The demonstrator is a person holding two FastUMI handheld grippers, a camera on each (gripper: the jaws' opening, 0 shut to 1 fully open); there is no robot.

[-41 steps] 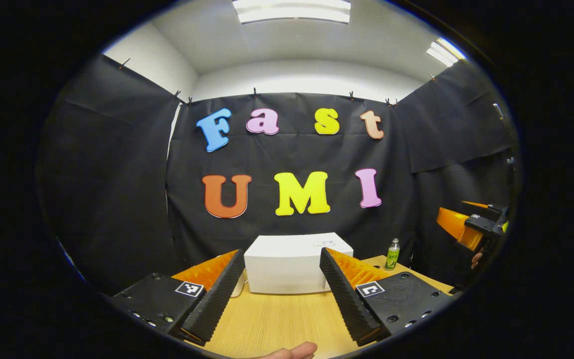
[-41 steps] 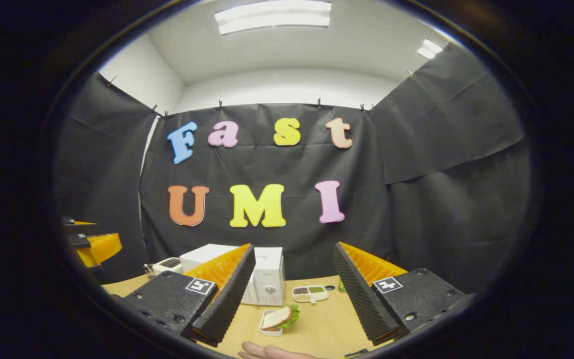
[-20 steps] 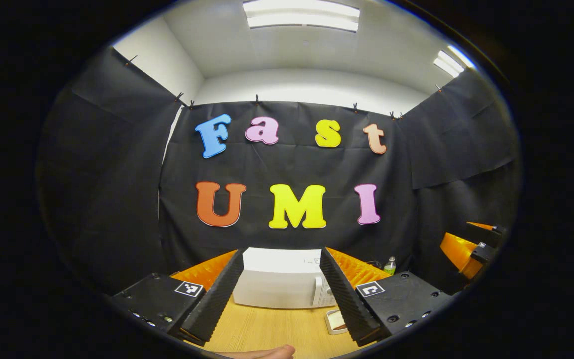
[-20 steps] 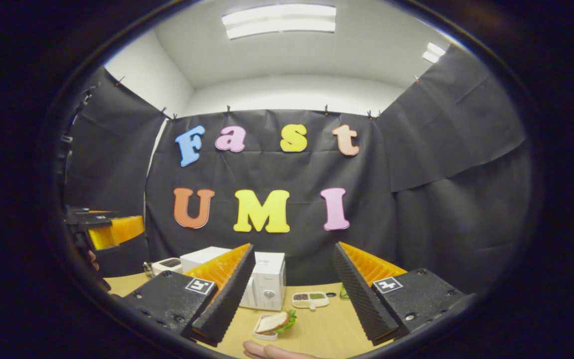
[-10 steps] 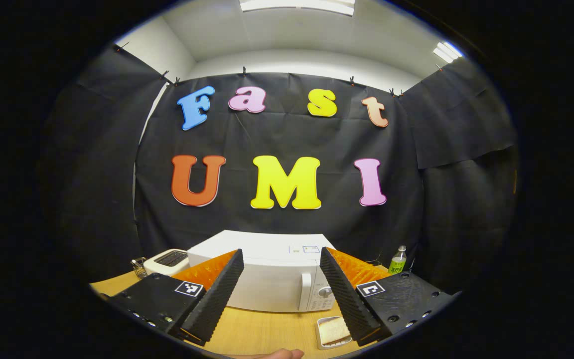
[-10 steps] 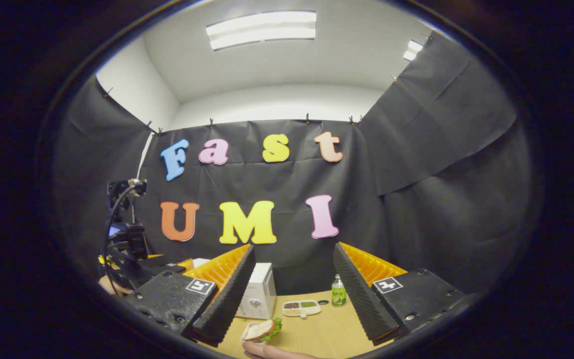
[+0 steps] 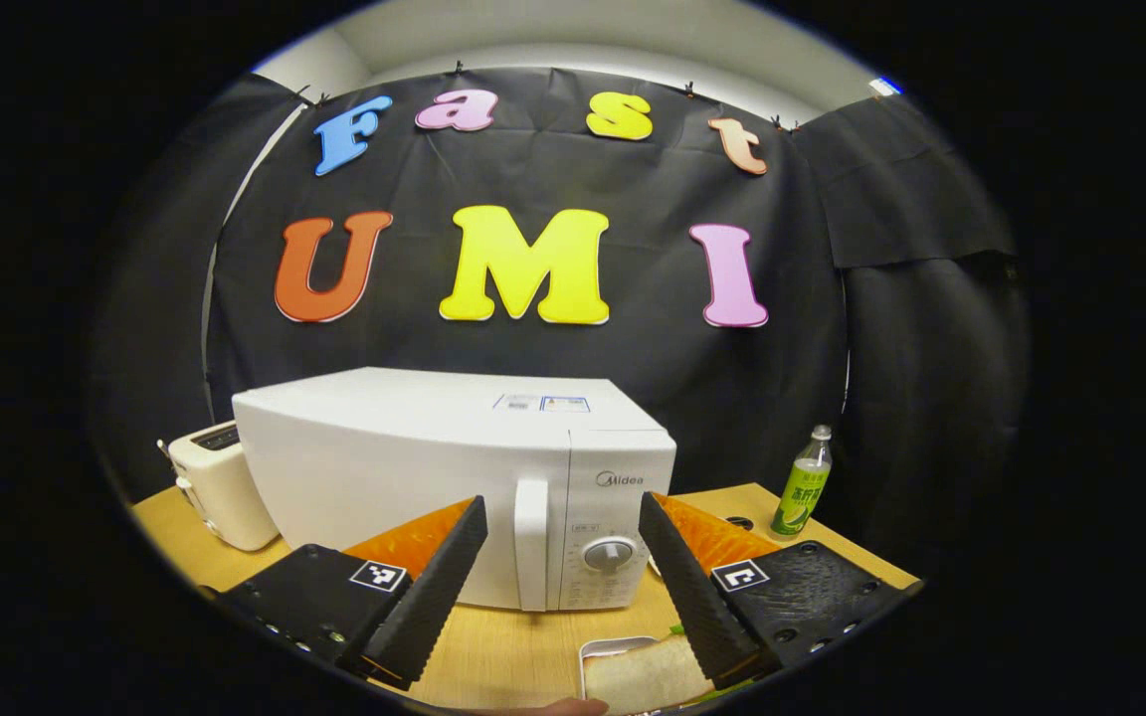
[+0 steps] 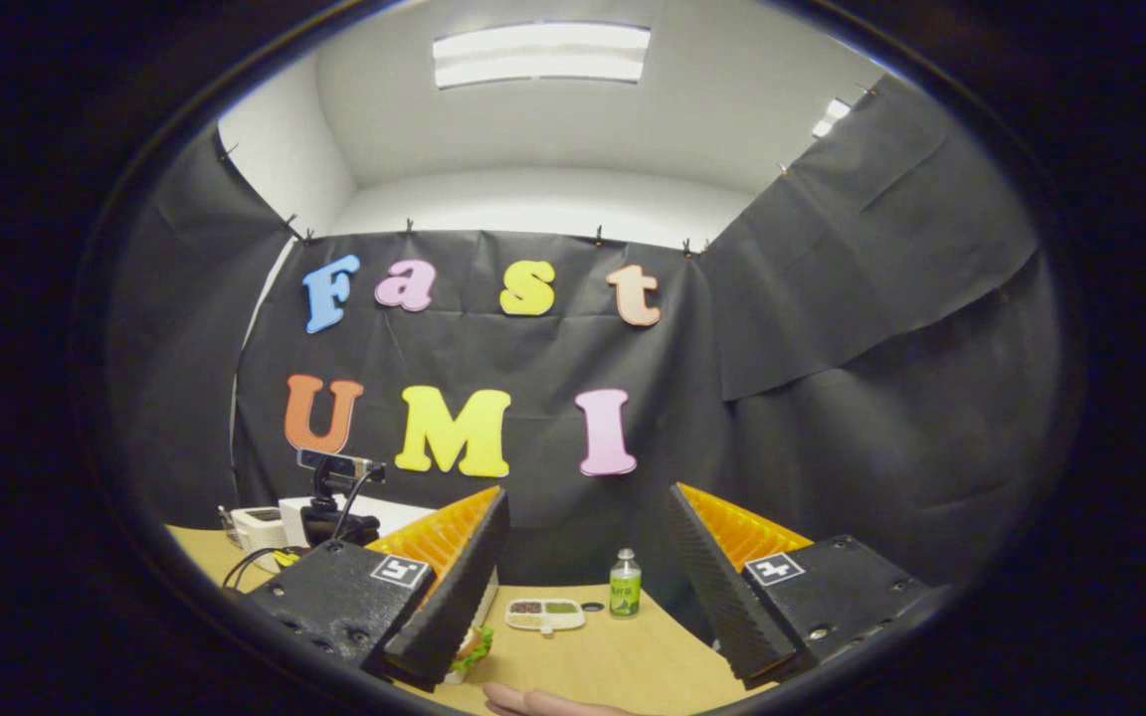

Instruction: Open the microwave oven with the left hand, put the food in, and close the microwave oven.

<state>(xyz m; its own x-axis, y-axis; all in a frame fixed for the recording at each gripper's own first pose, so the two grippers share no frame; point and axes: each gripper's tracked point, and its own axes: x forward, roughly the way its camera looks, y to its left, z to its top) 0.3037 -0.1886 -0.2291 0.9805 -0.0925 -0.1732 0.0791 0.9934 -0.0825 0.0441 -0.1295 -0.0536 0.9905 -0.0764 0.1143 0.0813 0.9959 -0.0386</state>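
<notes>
Directly ahead in the left gripper view, a white microwave oven (image 7: 454, 467) stands in the lower middle of the frame, a smooth box with rounded edges. Its door is closed; a tall white handle (image 7: 531, 542) and a round knob (image 7: 609, 554) sit toward its right side. The left tongs (image 7: 561, 567) are spread wide and hold nothing; their fingers (image 7: 429, 597) are black wedges with ribbed inner faces and orange ridged backs, and the handle shows between them. At the bottom edge a sandwich (image 7: 648, 674) of pale soft bread lies in a shallow white tray (image 7: 605, 651), just in front of the microwave oven and partly behind the right finger. A small white toaster (image 7: 220, 482) stands at the lower left, and a clear bottle (image 7: 802, 482) with a green label at the lower right. The bench (image 7: 513, 651) is light wood with fine grain.

In the right gripper view, the right tongs (image 8: 585, 572) are also spread and empty. Between them, farther off, lie a flat white dish (image 8: 545, 615) with small compartments and the bottle (image 8: 624, 584). Black wrinkled cloth (image 8: 832, 398) covers the walls, and a long ceiling lamp (image 8: 541, 55) shines on the white ceiling at the top.
</notes>
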